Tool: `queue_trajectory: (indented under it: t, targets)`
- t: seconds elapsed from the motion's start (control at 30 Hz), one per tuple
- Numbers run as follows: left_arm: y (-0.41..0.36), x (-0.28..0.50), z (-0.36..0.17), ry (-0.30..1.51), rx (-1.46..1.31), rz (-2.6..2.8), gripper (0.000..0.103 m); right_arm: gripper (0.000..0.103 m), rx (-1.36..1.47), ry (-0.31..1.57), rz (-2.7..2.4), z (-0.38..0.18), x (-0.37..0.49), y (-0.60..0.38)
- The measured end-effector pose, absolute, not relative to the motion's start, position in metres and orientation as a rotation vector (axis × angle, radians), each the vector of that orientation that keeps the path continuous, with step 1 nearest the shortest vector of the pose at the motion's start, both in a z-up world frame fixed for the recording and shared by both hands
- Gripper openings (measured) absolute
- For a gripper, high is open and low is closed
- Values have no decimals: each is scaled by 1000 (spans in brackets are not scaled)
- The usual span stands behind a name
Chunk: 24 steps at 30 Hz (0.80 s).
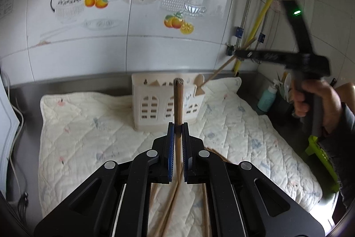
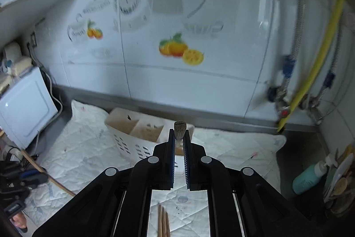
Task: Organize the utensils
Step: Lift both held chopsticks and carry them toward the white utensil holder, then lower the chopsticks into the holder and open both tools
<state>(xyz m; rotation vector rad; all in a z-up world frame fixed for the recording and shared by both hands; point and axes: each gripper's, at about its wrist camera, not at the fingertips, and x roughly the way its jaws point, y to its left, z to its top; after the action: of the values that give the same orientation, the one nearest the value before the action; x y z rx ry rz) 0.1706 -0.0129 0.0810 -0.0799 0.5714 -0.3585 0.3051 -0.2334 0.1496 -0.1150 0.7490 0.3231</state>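
Left wrist view. The left gripper [image 1: 178, 126] is seen closed on a bundle of chopsticks [image 1: 178, 101], which is clamped between the blue pads [image 1: 170, 148] and points toward the cream utensil holder [image 1: 153, 110]. The holder stands upright on a quilted mat [image 1: 88, 126] spread over the counter [image 1: 28, 90], close to the tiled wall [image 1: 155, 48]. A wooden spoon [image 1: 199, 81] is lodged in the holder's right-hand compartment. To the right of the holder and above it, the right gripper [image 1: 235, 53] is held by a hand [image 1: 315, 101] and is closed on a second set of chopsticks [image 1: 221, 70], tilted over the holder. A teal bottle [image 1: 267, 97] stands to the right of the mat.

Right wrist view. The right gripper [image 2: 179, 137] is closed on the chopstick ends [image 2: 179, 128], seen end-on between its tips. The holder [image 2: 137, 132] lies beyond and to the left of the tips, its compartments seen from above. More chopsticks [image 2: 163, 223] lie on the mat [image 2: 88, 148] nearer than the holder. The other gripper [image 2: 20, 179] appears at the left edge.
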Motion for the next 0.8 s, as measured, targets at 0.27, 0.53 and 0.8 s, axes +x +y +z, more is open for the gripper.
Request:
queue_trajectory:
  t: [0.27, 0.53, 0.8]
  targets:
    - [-15, 187, 122, 486, -64, -356, 5, 7, -157, 903, 327, 117, 347, -214]
    - [-15, 225, 177, 347, -68, -298, 5, 42, -193, 806, 298, 123, 332, -219]
    - [-7, 278, 200, 275, -103, -204, 5, 56, -240, 645, 275, 143, 268, -239]
